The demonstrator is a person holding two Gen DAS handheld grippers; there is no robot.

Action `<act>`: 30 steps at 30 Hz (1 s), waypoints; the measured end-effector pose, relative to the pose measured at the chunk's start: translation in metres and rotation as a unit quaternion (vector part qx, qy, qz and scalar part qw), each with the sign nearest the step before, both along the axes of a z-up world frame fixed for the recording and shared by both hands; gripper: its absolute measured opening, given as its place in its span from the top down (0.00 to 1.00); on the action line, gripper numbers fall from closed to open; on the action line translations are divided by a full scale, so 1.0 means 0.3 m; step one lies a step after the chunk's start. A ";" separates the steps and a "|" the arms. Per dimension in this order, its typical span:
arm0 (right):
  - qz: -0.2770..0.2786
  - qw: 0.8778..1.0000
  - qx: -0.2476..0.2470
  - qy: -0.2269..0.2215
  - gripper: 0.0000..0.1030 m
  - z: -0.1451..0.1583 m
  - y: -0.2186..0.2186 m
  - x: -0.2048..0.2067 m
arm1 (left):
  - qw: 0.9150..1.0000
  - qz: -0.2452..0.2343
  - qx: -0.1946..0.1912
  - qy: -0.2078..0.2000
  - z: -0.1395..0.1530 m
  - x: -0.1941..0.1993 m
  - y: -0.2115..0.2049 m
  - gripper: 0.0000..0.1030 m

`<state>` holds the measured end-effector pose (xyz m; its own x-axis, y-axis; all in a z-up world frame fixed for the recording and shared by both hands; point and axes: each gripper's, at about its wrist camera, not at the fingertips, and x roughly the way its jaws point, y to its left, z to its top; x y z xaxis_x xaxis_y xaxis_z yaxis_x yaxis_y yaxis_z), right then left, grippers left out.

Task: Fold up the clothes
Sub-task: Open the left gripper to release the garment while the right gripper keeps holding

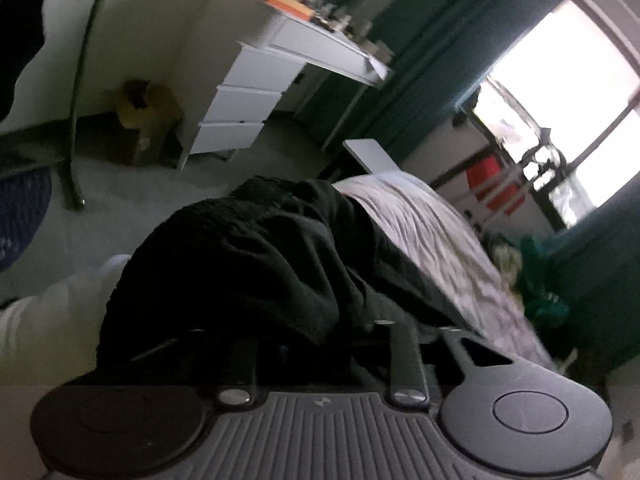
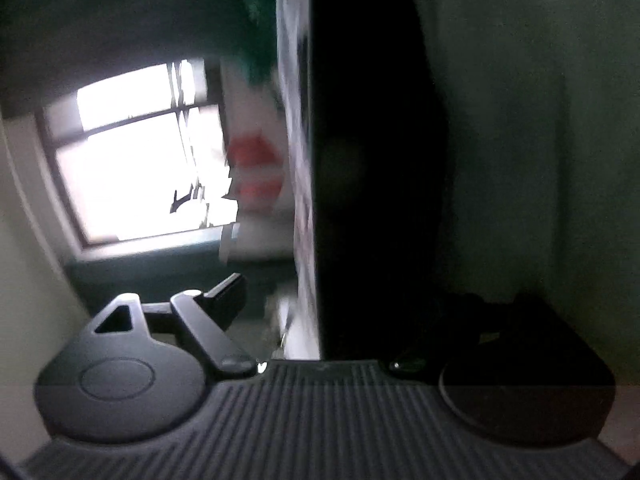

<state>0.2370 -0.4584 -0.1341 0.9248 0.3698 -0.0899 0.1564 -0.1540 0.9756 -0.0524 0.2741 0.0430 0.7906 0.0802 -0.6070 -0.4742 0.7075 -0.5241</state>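
Your left claw [image 1: 320, 344] is buried under the bunched black garment [image 1: 256, 264], so you can't tell its opening. Your right claw [image 2: 344, 320] is wide open, with the garment's long axis running straight away between its fingers, alongside the bed [image 1: 432, 232].

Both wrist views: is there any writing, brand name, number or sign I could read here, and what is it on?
No readable text in either view.
Small round emblem on the left gripper's ribbed body: too small to read.
Label on the cardboard box: blurred.
Orange box on the white dresser: blurred.
Right wrist view: motion-blurred; only the black garment and window show.
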 end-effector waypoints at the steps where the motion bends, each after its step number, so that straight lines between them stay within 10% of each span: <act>1: -0.019 1.000 0.006 0.000 0.14 -0.002 -0.041 -0.004 | 1.000 -0.010 0.012 0.002 0.008 -0.007 -0.025 0.44; 5: -0.078 0.997 0.028 -0.004 0.14 -0.019 -0.193 -0.006 | 0.996 -0.046 0.075 0.010 0.039 -0.028 -0.137 0.21; 17: -0.064 0.994 -0.075 0.042 0.17 -0.021 -0.319 0.056 | 0.979 -0.090 0.182 -0.031 0.108 0.117 -0.476 0.17; 25: -0.079 0.986 -0.142 0.030 0.17 0.007 -0.400 0.037 | 0.963 -0.154 0.209 -0.076 -0.063 0.465 -0.759 0.15; 30: -0.054 0.985 -0.163 0.009 0.15 0.027 -0.390 0.044 | 0.967 -0.167 0.184 -0.053 -0.240 0.620 -0.825 0.15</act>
